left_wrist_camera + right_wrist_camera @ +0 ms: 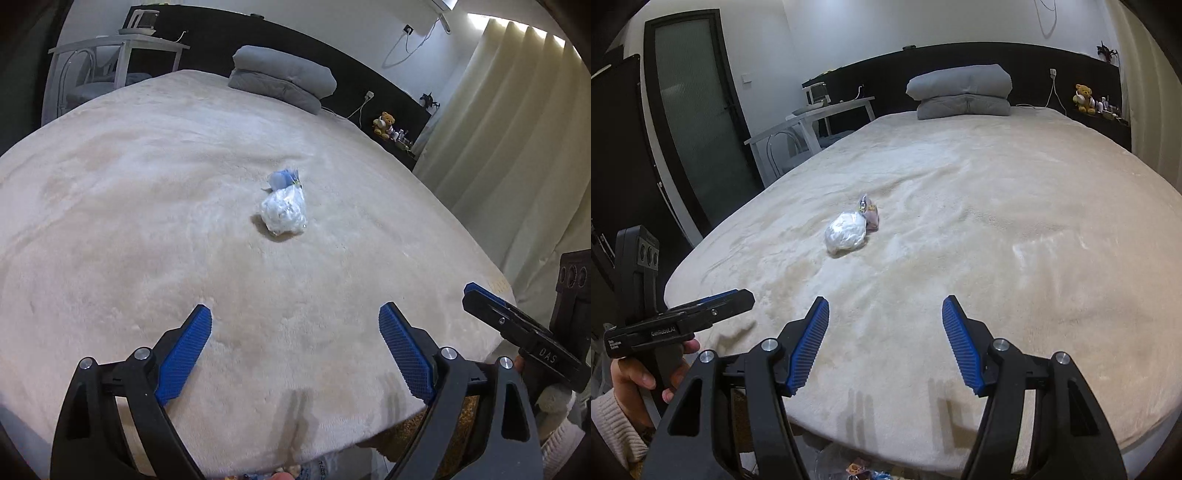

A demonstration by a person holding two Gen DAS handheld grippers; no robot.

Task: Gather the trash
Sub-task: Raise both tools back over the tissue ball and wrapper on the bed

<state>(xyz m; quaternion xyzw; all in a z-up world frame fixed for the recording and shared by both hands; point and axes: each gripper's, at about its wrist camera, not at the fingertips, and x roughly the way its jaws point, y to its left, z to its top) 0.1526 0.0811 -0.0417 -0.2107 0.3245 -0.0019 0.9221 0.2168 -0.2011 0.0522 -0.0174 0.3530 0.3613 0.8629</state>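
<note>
1. The left gripper (295, 317) hangs over the near edge of the bed (147, 221), its blue fingers (184, 354) spread wide with nothing between them.
2. The right gripper (885, 310) hangs beside it, fingers apart and bare.
3. A crumpled clear plastic bag (283, 214) lies mid-bed, well beyond both grippers, touching a small bluish wrapper (282, 179) on its far side.
4. Folded grey bedding (962, 92) sits at the far end.

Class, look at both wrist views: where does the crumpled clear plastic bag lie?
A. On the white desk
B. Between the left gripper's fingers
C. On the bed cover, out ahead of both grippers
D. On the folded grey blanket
C: the clear plastic bag rests on the bed cover, well beyond the empty left gripper and right gripper.
</note>
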